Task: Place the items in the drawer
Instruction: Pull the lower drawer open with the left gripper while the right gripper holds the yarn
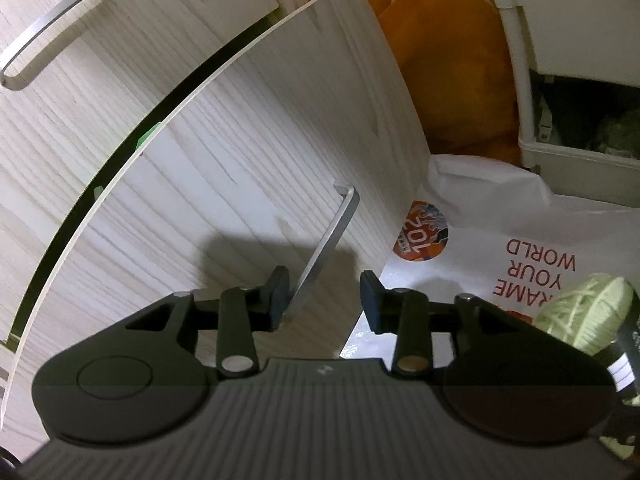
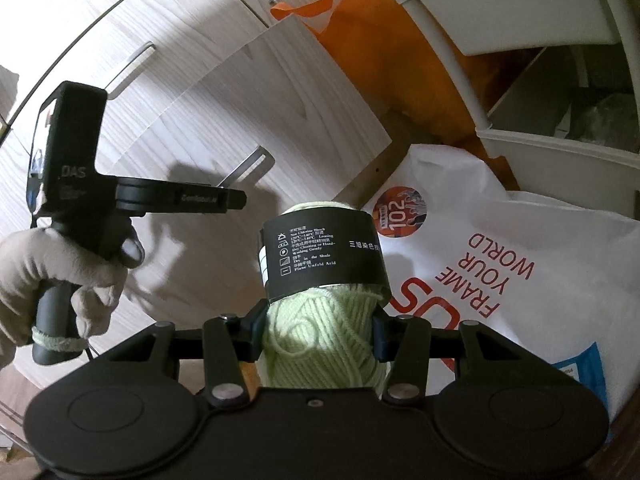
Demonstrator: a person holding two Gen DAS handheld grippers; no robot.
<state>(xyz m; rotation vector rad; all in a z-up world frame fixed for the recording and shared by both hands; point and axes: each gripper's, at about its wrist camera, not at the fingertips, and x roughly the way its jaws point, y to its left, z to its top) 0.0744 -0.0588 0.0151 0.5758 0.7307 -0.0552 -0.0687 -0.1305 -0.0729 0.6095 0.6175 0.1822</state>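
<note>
Clamping a pale green yarn skein (image 2: 320, 312) lengthwise, black paper band forward, the right gripper (image 2: 320, 332) points ahead; the left gripper (image 1: 324, 300) gapes around the pale wooden drawer's metal handle (image 1: 324, 248).

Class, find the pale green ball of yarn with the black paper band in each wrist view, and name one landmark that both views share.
Left wrist view: pale green ball of yarn at the lower right edge.
Right wrist view: centre, clamped in the right gripper.
Shared landmark: white plastic bag printed FRAME YOUR WORLD.
</note>
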